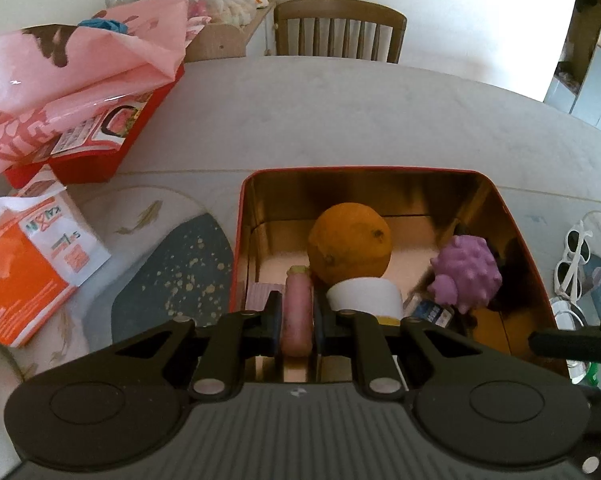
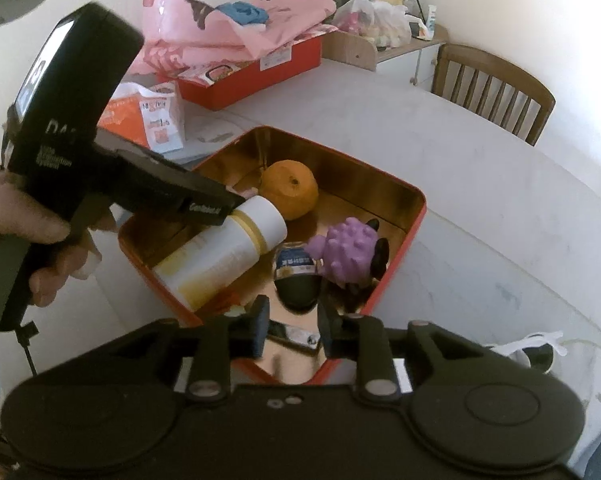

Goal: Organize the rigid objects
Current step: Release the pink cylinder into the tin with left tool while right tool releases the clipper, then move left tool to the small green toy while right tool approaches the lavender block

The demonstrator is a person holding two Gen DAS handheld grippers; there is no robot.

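Left wrist view: grey tabletop (image 1: 360, 112), wooden chair (image 1: 340, 28) at its far edge, pink plastic sheet (image 1: 80, 64) heaped over a red box (image 1: 100, 160) near the far left corner. Red tin (image 1: 516, 240) with a gold interior sits near the front edge, open-topped. Inside it: orange (image 1: 350, 244) at the middle, white-capped bottle (image 2: 220, 252) lying on its side against the tin's left wall in the right wrist view, purple spiky toy (image 1: 466, 274) by the right wall, small dark jar with a blue label (image 2: 294, 276) just beside the toy. Orange-and-white carton (image 1: 24, 272) lies on the tabletop left of the tin; white sunglasses (image 1: 576, 256) lie right of it. Left gripper (image 1: 296, 320) hangs over the tin's near edge, jaws closed on a pink cylinder (image 1: 297, 312) held upright between the pads; whether the cylinder touches the tin floor cannot be told. Right gripper (image 2: 292, 332) hovers above the tin's near corner, jaws parted a moderate way, nothing between them; a metal nail clipper (image 2: 296, 334) lies on the tin floor below the gap.
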